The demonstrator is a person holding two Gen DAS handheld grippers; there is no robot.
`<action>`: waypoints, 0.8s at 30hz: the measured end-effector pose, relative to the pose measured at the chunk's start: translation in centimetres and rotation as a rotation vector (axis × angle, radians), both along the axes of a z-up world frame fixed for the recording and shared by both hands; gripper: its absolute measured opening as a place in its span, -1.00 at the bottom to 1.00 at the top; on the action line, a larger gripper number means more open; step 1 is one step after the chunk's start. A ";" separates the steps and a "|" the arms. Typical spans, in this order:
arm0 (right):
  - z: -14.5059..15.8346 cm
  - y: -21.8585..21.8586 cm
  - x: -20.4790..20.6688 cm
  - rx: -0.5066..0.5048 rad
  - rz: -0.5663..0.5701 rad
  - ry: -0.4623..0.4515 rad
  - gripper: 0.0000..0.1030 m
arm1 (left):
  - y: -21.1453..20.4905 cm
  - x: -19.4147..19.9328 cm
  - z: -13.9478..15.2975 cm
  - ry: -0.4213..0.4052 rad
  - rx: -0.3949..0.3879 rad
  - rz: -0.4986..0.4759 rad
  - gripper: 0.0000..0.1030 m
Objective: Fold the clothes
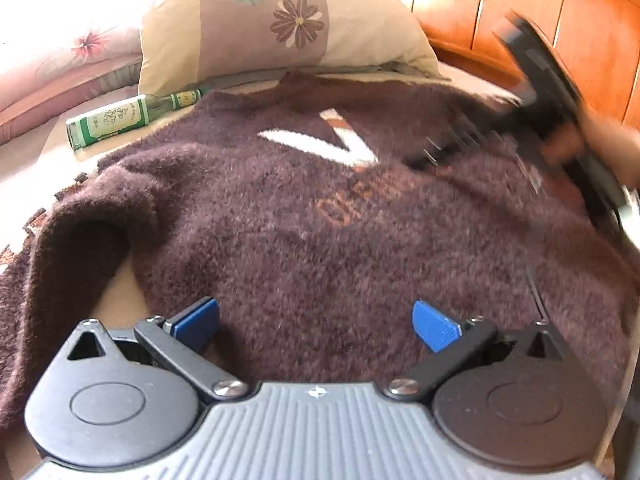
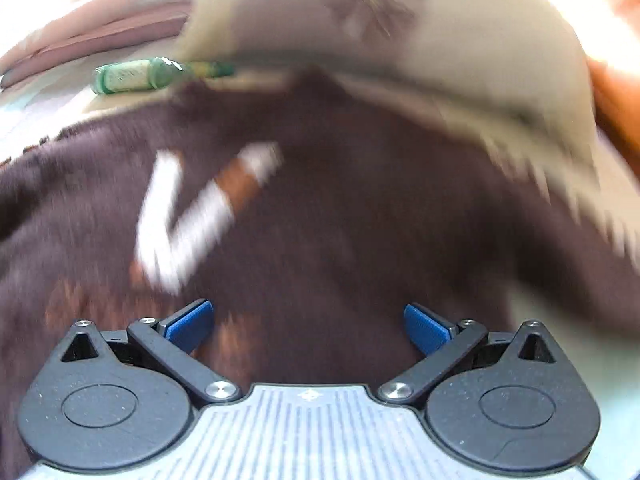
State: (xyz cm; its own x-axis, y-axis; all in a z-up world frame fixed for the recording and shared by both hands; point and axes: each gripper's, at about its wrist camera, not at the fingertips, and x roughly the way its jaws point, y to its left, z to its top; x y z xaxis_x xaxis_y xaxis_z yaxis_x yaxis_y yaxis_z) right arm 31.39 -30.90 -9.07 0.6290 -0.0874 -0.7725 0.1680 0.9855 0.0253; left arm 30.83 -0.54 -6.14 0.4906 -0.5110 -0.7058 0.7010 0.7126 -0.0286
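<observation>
Bottle: a green glass bottle (image 1: 120, 119) lies at far left beside the sweater.
Sweater: a fuzzy brown sweater (image 1: 280, 220) is spread flat on the bed – its orange lettering is unreadable.
Left gripper (image 1: 316, 322): jaws apart, empty, over the hem.
Right gripper (image 2: 308, 326): jaws apart – its view is badly blurred.

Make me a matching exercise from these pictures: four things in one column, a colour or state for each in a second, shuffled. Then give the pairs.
Things:
1. sweater
2. bottle
3. pillow
4. left gripper

States:
A. lying on its side, green
B. open, nothing between its blue pads
C. spread flat, dark brown and fuzzy
D. beige with a flower print

Pairs: 1-C, 2-A, 3-D, 4-B
</observation>
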 end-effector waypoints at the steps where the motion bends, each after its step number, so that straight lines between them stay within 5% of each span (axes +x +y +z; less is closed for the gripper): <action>1: -0.1 0.0 -1.5 0.005 -0.009 -0.038 1.00 | -0.2 0.0 0.0 -0.001 -0.004 0.006 0.99; 8: -1.0 0.3 -5.8 0.041 0.007 -0.126 1.00 | -1.6 -0.6 -0.4 -0.059 0.050 0.021 0.99; 16: 0.0 -0.4 -6.2 0.104 0.104 -0.085 1.00 | -1.5 -0.2 -1.1 0.032 -0.012 0.146 0.99; 18: 0.4 -1.2 -6.4 0.162 0.103 -0.098 1.00 | -2.5 0.1 0.0 0.066 0.020 0.180 0.99; 21: 1.2 -3.0 -6.8 0.276 0.087 -0.119 1.00 | -4.2 1.2 3.2 0.114 -0.042 0.171 0.99; 24: 1.3 -2.8 -6.5 0.274 0.137 -0.098 1.00 | -8.0 3.7 6.7 0.169 -0.121 0.145 0.99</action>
